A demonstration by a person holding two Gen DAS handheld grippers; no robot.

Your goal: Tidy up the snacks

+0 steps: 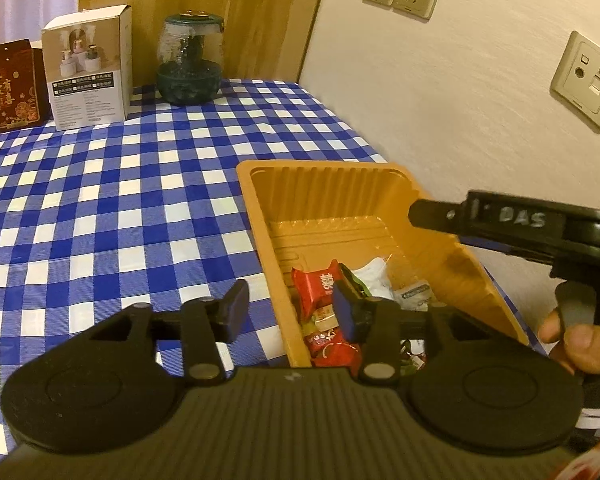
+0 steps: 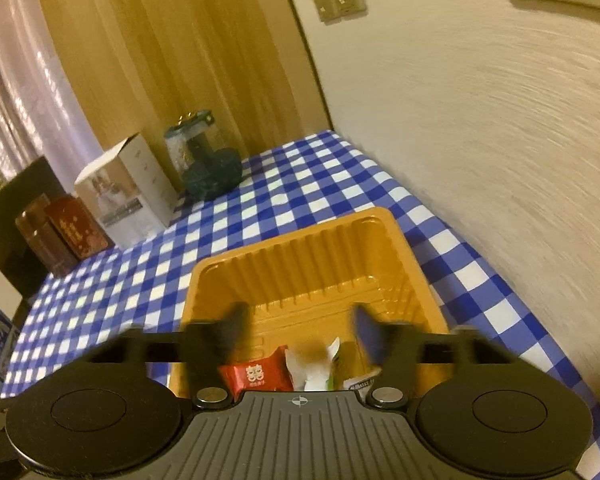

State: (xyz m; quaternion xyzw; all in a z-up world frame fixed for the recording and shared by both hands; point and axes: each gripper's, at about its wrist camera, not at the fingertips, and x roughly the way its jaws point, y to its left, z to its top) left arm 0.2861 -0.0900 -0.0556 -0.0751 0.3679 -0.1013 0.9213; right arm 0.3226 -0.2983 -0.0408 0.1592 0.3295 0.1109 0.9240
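Both grippers hang over the near end of the orange tray (image 1: 340, 192), where the snacks (image 1: 320, 292) lie in a heap: red packets, a white wrapper, something green. The left gripper (image 1: 292, 306) has its jaws apart with nothing between them, straddling the tray's left wall; the right gripper (image 2: 300, 328), at three o'clock from it, is likewise apart and empty. This looks like a drop just made, so the next move is probably fetching another snack. Beyond, the checked table (image 1: 120, 200) carries boxes (image 1: 88, 68) and a jar (image 1: 190, 60) at eleven o'clock, against a wood panel and a wall with sockets.
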